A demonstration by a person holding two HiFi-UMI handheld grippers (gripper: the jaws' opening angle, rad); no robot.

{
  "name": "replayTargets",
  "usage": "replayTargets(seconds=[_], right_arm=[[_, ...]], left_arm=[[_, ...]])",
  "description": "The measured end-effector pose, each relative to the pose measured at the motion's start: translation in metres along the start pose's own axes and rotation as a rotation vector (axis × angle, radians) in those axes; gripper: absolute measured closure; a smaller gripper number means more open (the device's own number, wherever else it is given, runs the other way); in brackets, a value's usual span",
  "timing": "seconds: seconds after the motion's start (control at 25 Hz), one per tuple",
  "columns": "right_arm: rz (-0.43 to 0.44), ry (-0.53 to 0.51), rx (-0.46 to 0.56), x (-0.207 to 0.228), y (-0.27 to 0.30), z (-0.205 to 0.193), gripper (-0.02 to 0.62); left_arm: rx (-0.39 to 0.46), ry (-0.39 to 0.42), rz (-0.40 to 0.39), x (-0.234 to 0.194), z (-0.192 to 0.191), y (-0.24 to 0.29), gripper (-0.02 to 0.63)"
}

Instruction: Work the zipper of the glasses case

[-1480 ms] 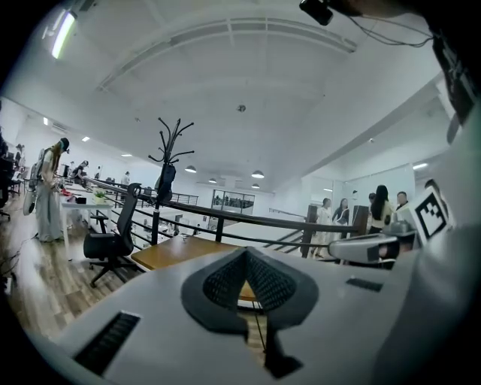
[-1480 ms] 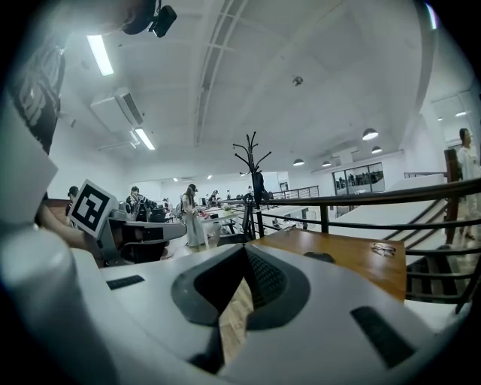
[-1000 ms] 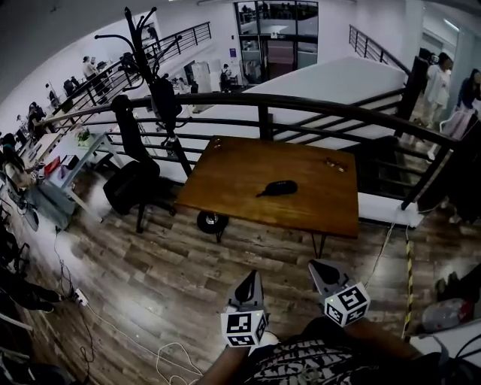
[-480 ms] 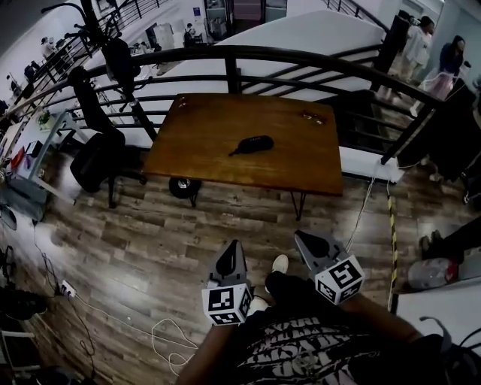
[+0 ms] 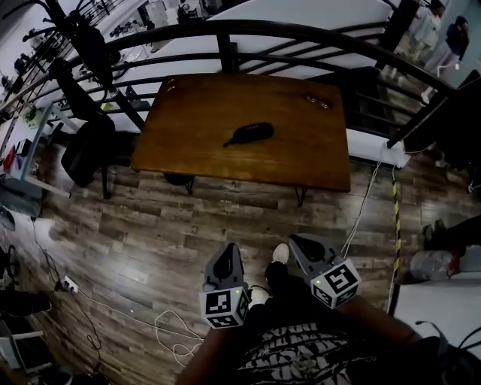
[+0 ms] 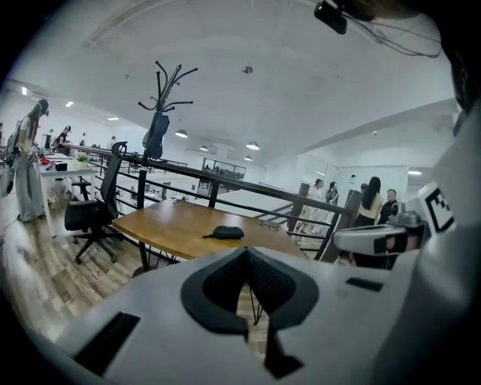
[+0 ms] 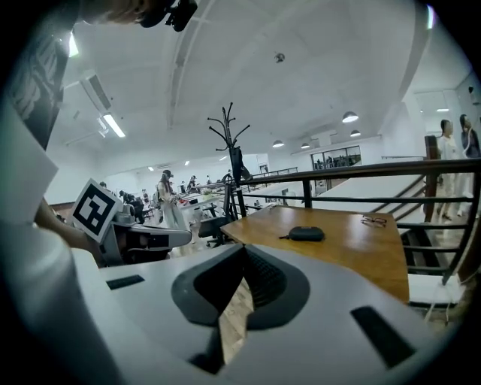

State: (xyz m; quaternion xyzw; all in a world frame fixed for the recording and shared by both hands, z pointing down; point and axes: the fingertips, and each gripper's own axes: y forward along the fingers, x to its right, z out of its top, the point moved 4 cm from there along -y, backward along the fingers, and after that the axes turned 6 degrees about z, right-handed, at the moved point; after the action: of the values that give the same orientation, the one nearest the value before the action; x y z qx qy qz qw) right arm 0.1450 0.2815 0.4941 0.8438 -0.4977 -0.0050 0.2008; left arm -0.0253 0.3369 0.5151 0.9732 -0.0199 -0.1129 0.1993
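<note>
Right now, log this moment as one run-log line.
left gripper: shut, empty | right gripper: shut, empty | glasses case: on table, untouched

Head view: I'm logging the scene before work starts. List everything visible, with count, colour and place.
table: one, brown, ahead, against the railing
glasses case: one, black, middle of the table
glasses: one pair, dark, table's far right corner
office chair: one, black, left of the table
coat stand: one, black, far left
railing: one, black, behind the table
cable: one, white, on the floor, lower left
people: two, one in white, one in dark, far upper right
left gripper: one, grey, low centre, fingers together, empty
right gripper: one, grey, beside it, fingers together, empty
</note>
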Motion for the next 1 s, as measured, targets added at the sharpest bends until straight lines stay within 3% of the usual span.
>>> replayTargets(seconds=[0.48, 1.0], right_arm=[[0.016, 0.02, 0.036, 0.073, 0.041, 0.045, 0.597], [0.101, -0.02, 0.076, 0.133, 0.073, 0.093, 0.597]], left_arm=[[-0.012, 0.057, -0.029, 0.017, 0.048, 0.07, 0.6], [0.045, 0.106, 0.015, 0.039, 0.104, 0.13, 0.6]])
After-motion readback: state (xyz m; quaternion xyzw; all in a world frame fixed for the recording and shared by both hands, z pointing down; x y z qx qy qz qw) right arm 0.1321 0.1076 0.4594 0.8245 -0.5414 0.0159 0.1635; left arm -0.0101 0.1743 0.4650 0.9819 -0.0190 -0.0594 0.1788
